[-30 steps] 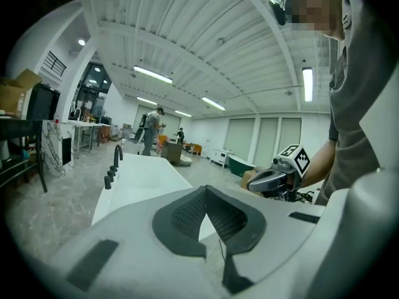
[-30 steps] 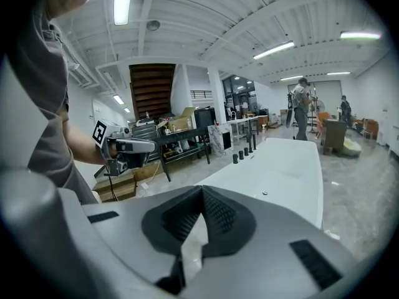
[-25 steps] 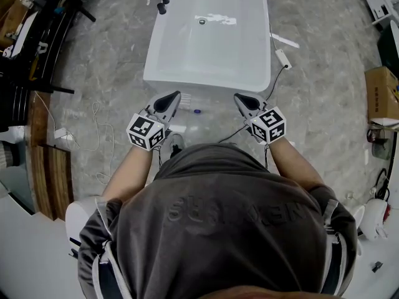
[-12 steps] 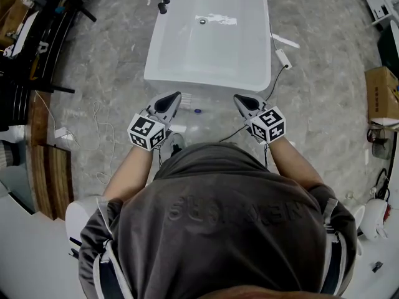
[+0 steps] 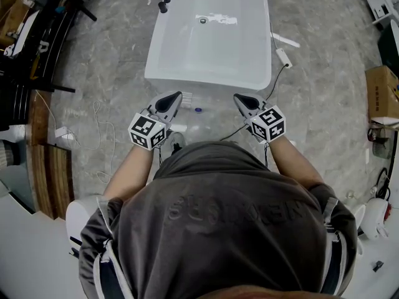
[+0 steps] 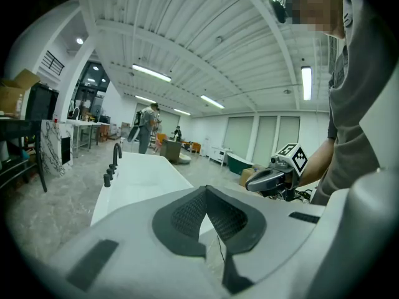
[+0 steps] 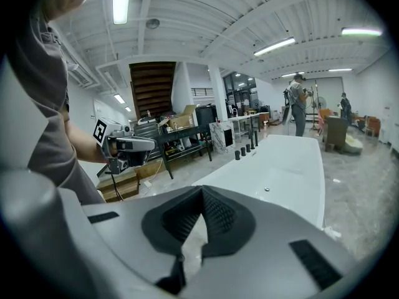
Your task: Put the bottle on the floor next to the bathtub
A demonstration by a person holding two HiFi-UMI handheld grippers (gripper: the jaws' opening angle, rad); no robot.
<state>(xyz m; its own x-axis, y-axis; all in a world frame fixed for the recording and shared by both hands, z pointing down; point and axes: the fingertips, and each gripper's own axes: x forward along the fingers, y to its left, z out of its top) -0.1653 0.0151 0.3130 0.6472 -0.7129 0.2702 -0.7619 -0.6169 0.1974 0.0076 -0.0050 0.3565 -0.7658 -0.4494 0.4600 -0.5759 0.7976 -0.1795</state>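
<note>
Left tongs (image 5: 177, 95), right tongs (image 5: 237, 97) closed; only gripper views show bystanders (image 7: 298, 108).

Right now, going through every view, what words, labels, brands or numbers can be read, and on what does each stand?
Shirt: tone-on-tone lettering across the back, upside down from the head view, too faint to read.
Left gripper and right gripper: square black-and-white markers only, no words.
Cardboard box: no legible print.
No other text shows.
</note>
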